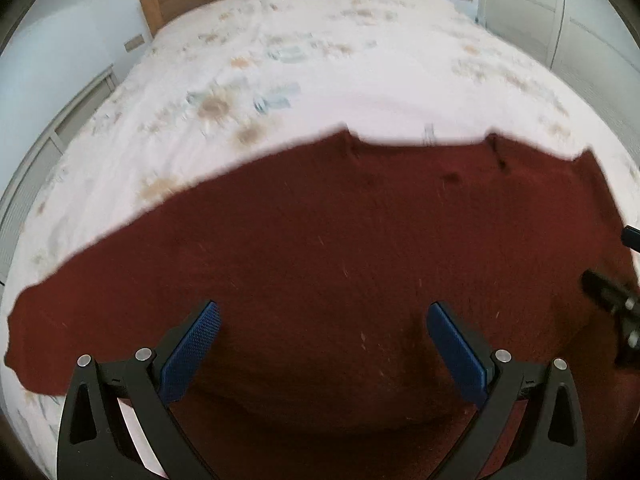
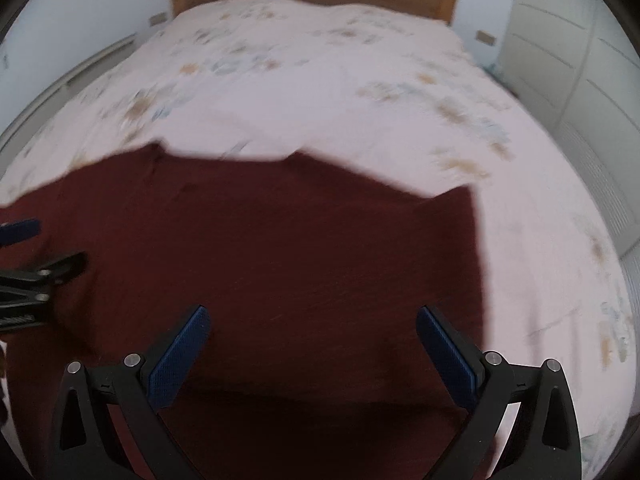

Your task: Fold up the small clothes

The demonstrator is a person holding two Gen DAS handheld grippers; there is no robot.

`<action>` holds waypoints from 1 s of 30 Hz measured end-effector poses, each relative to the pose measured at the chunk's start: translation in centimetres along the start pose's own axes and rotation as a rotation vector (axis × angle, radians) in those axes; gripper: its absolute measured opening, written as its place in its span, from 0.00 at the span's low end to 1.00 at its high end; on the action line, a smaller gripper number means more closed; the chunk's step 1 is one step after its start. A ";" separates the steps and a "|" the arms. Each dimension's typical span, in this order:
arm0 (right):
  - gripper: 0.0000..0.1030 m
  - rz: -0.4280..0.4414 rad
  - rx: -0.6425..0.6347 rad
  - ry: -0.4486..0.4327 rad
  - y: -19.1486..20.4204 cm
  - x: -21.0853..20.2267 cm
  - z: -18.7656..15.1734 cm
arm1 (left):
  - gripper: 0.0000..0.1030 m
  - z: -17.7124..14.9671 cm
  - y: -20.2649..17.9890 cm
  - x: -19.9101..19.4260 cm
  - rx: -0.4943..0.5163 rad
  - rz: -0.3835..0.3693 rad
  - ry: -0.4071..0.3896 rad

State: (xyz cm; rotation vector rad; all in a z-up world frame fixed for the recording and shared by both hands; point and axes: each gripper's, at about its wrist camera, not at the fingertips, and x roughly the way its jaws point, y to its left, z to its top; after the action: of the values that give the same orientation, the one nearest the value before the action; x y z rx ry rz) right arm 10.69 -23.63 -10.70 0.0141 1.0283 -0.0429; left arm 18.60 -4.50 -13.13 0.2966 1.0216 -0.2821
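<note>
Left wrist: dark red knit garment [image 1: 340,248] lies flat; both tongs spread, empty.

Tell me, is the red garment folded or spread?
Spread: the red garment lies flat and wide across the bed, one sleeve stretched sideways. Its near part is out of view.

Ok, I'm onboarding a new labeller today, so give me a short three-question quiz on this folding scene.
1. True or false: the left hand-held gripper is shut on the dark red garment.
2. What does the garment lie on? A) a wooden table B) the floral bedspread C) a chair
3. Fill in: the right hand-held gripper has its jaws ____.

Key: 1 false; 2 B; 3 open
</note>
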 end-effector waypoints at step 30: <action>1.00 -0.035 0.143 0.082 -7.2 1.4 -1.8 | 0.99 -2.0 6.1 0.1 -0.172 -0.096 0.009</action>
State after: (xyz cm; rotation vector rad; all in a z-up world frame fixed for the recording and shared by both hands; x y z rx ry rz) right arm 9.58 -30.76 -12.80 0.1291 1.1055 -0.1483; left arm 19.33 1.82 -13.52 0.0934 1.0636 -0.2776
